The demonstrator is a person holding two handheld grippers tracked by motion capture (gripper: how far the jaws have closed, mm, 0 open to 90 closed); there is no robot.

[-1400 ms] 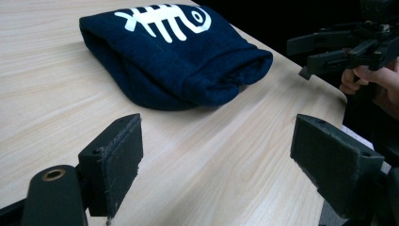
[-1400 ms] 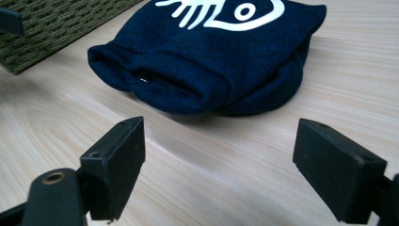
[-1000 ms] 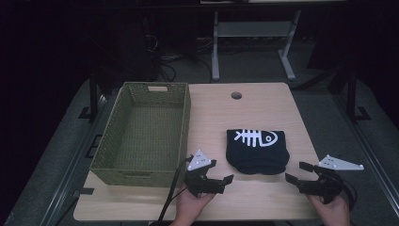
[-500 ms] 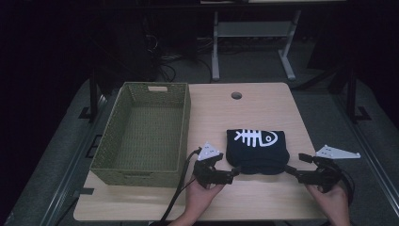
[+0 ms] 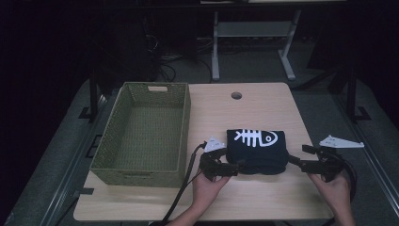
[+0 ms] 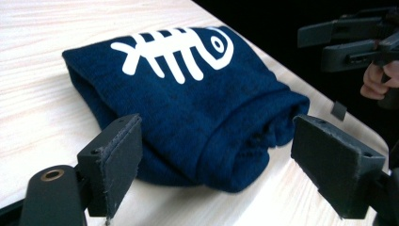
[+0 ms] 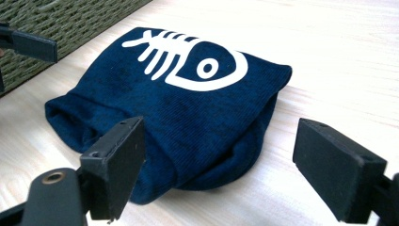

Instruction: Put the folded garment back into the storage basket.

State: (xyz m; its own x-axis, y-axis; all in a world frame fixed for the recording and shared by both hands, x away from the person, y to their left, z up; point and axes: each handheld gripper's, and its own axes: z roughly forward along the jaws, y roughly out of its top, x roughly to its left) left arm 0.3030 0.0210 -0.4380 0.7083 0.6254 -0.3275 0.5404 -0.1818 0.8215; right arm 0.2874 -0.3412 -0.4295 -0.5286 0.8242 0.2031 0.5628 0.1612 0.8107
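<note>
Navy-blue folded cloth (image 5: 256,149) with a white fish-skeleton print is lying flat on the pale wooden tabletop (image 5: 244,108), in the lower middle of the high view, well to the right of a woven green basket (image 5: 146,134) that is taking up the left part of the tabletop. The cloth is sitting just beside the basket's lower right corner but apart from it.

At the lower centre of the high view, the left tool (image 5: 235,168) is lying low against the near left corner of the cloth, a hand (image 5: 209,183) gripping it from below. In the left gripper view its jaws are standing wide apart, one on each side of the rolled near edge of the cloth (image 6: 188,103), neither pad pressing into the fabric. The left tool (image 6: 216,174) is released.

At the lower right of the high view, the right tool (image 5: 295,161) is pointing leftward at the cloth's near right corner, held by the other hand (image 5: 336,190). In the right gripper view its jaws are also spread wide, framing the cloth's folded edge (image 7: 179,108) without closing on it; the right tool (image 7: 219,176) is released too. The basket's weave (image 7: 70,23) is showing at the upper left of that view.
</note>
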